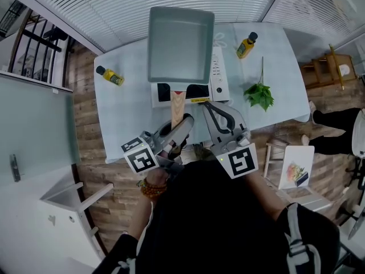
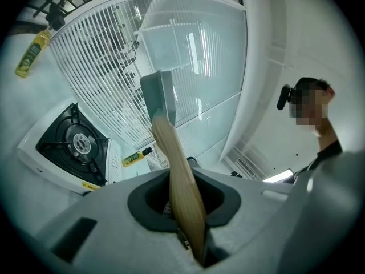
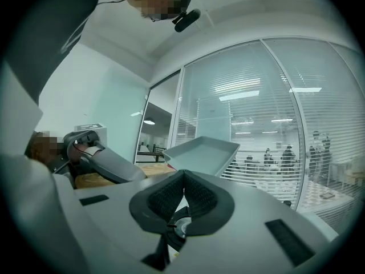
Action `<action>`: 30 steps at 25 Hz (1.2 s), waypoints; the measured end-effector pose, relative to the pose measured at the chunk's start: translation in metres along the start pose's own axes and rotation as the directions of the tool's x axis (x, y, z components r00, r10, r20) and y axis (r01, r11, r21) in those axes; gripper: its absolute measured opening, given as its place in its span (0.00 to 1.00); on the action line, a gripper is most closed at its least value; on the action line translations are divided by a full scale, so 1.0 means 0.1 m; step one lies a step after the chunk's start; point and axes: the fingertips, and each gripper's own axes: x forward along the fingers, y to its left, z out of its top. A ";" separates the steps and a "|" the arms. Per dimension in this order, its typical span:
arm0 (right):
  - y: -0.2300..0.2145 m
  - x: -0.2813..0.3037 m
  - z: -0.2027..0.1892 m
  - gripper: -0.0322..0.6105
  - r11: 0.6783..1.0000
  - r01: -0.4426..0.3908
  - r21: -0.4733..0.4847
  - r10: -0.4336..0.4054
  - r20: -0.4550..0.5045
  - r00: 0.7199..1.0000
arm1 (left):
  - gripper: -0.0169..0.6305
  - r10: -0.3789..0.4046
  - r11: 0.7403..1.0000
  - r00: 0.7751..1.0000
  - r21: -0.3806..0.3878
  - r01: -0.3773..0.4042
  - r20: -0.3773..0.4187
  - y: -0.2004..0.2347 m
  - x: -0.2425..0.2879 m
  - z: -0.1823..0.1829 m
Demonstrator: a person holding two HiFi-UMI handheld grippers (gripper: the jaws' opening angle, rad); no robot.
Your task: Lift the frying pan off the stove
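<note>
Your left gripper (image 2: 185, 207) has its fingers (image 2: 225, 201) closed tight on the wooden handle (image 2: 175, 164) of the frying pan (image 1: 179, 44). The handle stands between the two pads, which press on it from both sides, and it runs up from them to the grey square pan. You grip the handle at its near end, away from the pan body.

The pan is in the air, not on the stove (image 2: 71, 147). In the left gripper view the burner is bare and the pan is well apart from it. In the head view the pan hangs above the middle of the table (image 1: 125, 119) and hides most of the stove.

Your right gripper (image 3: 182, 178) holds nothing. Its fingers (image 3: 202, 198) are pressed together at the tips with no thing between them. It is just beside the handle, on its right, near the front edge of the table.

One yellow bottle (image 1: 110, 76) lies near the left edge, another (image 1: 246, 45) stands toward the far right corner, and green leaves (image 1: 259, 95) lie near the right edge.
</note>
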 end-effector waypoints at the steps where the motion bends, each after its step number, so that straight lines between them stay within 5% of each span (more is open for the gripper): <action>1: -0.02 -0.01 0.00 0.05 1.000 0.004 -0.004 -0.004 -0.007 1.000 | 0.11 -0.002 1.000 1.000 0.000 0.002 -0.001 -0.01 0.00 0.00; 11: -0.11 -0.06 0.15 0.05 0.998 0.051 -0.036 -0.053 -0.047 0.997 | 0.11 -0.055 0.998 0.998 -0.010 0.055 0.010 -0.19 -0.05 0.12; 30: 0.26 0.09 0.42 0.05 0.983 0.148 -0.113 -0.153 -0.039 0.987 | 0.11 -0.100 0.995 0.987 0.011 0.102 -0.123 -0.17 -0.45 0.18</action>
